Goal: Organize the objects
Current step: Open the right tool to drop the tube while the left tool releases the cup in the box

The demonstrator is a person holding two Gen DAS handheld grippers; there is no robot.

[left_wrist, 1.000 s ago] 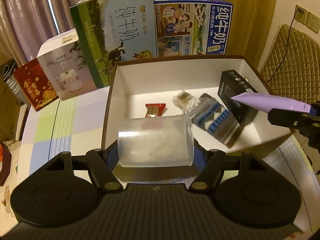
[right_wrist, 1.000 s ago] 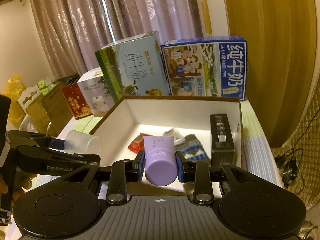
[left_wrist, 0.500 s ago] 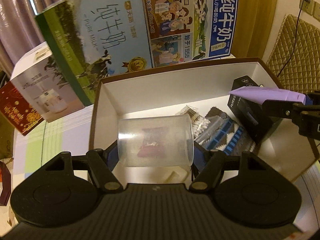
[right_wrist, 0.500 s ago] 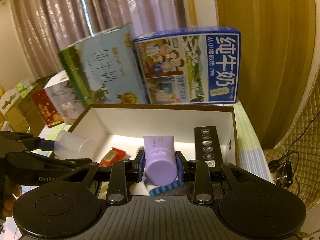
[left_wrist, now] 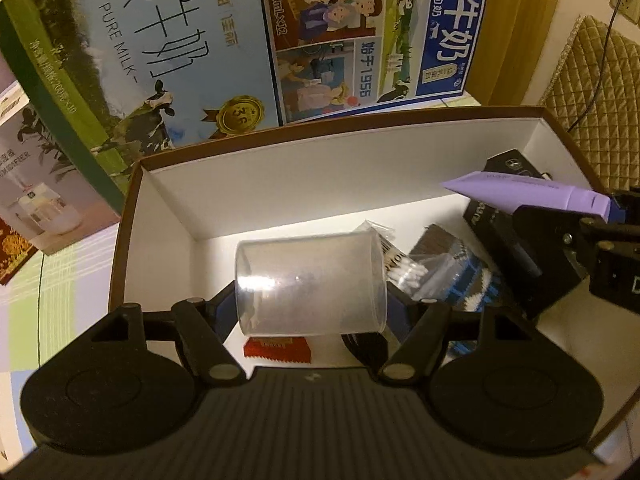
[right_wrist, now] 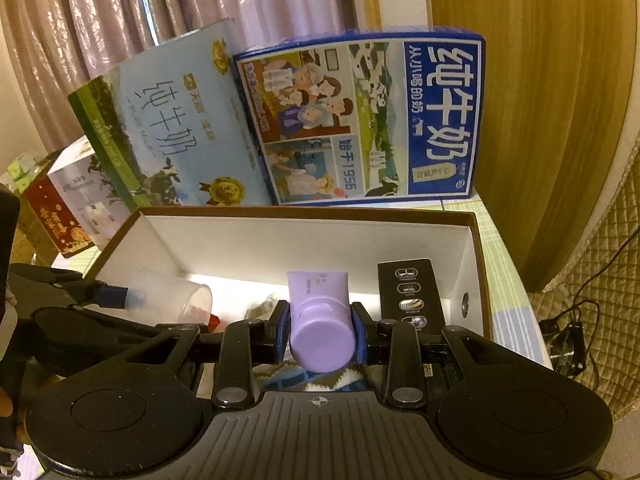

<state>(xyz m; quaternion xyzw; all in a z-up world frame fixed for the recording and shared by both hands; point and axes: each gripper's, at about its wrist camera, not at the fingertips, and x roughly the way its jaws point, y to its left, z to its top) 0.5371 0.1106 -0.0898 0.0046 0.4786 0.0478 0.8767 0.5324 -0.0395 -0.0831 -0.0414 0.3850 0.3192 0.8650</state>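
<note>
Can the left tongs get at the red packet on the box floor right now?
Probably not: the left tongs are shut on the clear cup, which hangs right over the red packet.

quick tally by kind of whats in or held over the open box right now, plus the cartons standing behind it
clear plastic cup, held by left gripper: 1
purple tube, held by right gripper: 1
black box: 1
red packet: 1
bag of cotton swabs: 1
blue patterned cloth: 1
milk cartons: 2
Total: 8

I see a home room: pleated curtains (right_wrist: pixel 120 20), milk cartons (right_wrist: pixel 360 120) on a checked tablecloth (left_wrist: pixel 60 280), a quilted chair (left_wrist: pixel 592 92).
</note>
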